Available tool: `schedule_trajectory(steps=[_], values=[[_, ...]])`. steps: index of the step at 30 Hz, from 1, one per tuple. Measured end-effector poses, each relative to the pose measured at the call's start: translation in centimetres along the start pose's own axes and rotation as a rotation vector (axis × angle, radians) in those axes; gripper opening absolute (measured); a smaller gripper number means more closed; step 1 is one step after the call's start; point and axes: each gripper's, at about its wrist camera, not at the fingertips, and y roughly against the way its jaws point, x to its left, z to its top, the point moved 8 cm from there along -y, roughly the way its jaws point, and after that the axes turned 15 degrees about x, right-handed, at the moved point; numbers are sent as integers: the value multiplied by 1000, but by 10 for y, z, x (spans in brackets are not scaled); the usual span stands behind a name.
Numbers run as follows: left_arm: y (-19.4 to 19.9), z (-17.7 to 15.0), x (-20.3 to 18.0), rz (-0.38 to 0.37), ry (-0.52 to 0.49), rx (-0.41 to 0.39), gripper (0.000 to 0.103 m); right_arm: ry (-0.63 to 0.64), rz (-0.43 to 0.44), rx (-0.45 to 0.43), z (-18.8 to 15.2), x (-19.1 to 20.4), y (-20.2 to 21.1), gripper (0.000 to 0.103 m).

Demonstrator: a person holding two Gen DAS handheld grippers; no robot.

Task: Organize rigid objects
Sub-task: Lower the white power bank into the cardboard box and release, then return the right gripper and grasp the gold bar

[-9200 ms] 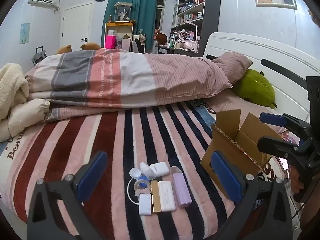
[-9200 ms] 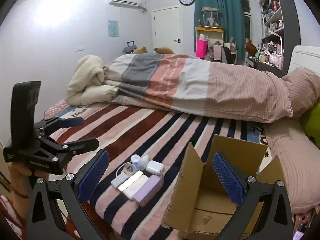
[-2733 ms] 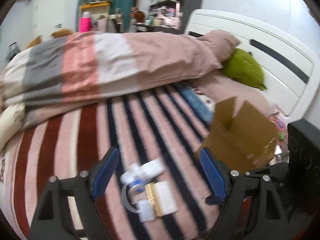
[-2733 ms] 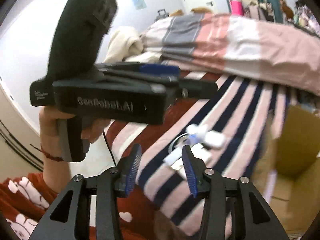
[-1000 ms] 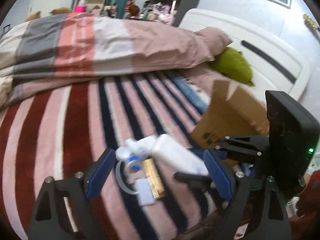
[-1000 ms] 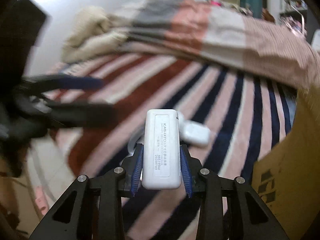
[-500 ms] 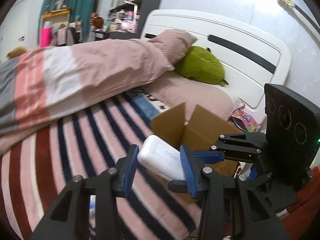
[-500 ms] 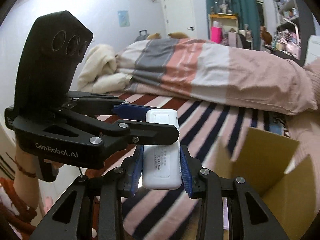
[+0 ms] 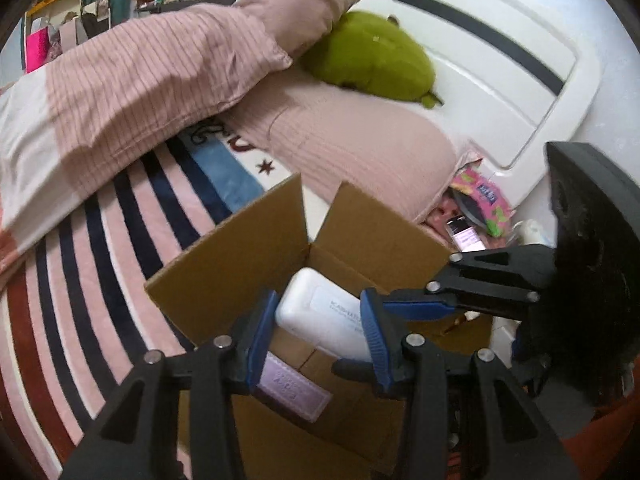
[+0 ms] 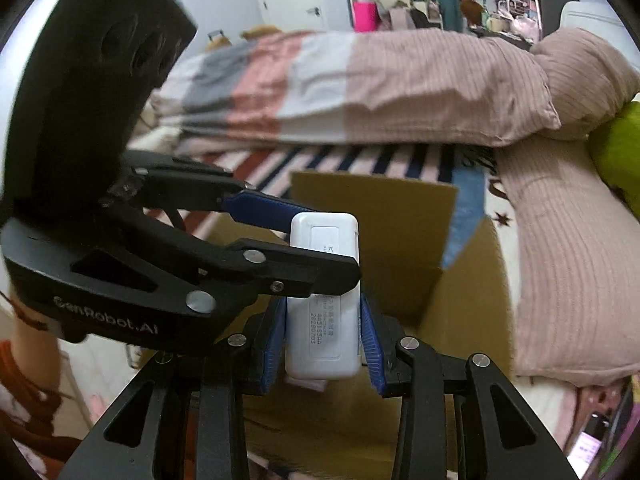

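Note:
A white power bank (image 9: 320, 318) (image 10: 322, 320) hangs over the open cardboard box (image 9: 240, 248) (image 10: 372, 208). Both grippers close on it: my left gripper (image 9: 318, 334) holds one end and my right gripper (image 10: 323, 340) holds the other. In the right wrist view the left gripper's fingers (image 10: 276, 268) cross in front of the power bank from the left. In the left wrist view the right gripper's fingers (image 9: 416, 308) reach in from the right. A purple rectangular case (image 9: 292, 392) lies on the box floor below.
The box stands on a striped blanket (image 9: 80, 264) at the bed's edge. A folded striped duvet (image 10: 360, 84), pink pillows (image 9: 360, 148) and a green plush toy (image 9: 372, 64) lie behind it. The white headboard (image 9: 500, 76) is at the right.
The right gripper picked the power bank off the blanket and carried it over the box. The left gripper closed in and now grips its other end. The purple case now lies in the box.

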Motion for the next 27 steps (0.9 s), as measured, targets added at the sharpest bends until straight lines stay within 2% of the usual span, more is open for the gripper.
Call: schedule_trajectory(steps=[1,3,7,11,13,16,19,24,27], values=[[-2,0,1,16,1,6,52,-5,-18,11,-2,-2,-2,31],[0,-1,2,30,5,-1,60,-11,-48,16,-4,-6,-3,32],[18,-9,11,55,18,-45,67,-1,-51,7,-4,-4,0,39],[55,-28,33,107,53,-119,71,38,-13,-23,-1,20,8,39],[77,-46,50,147,86,-162,74,63,17,-46,4,36,13,39],[102,-75,75,204,133,-210,76,135,92,-83,12,80,18,39],[122,-115,111,259,212,-258,80,192,168,-81,18,121,12,40],[123,-178,161,294,321,-281,80,262,267,-2,17,186,-36,46],[113,-212,182,300,370,-271,80,230,285,69,9,204,-80,47]])
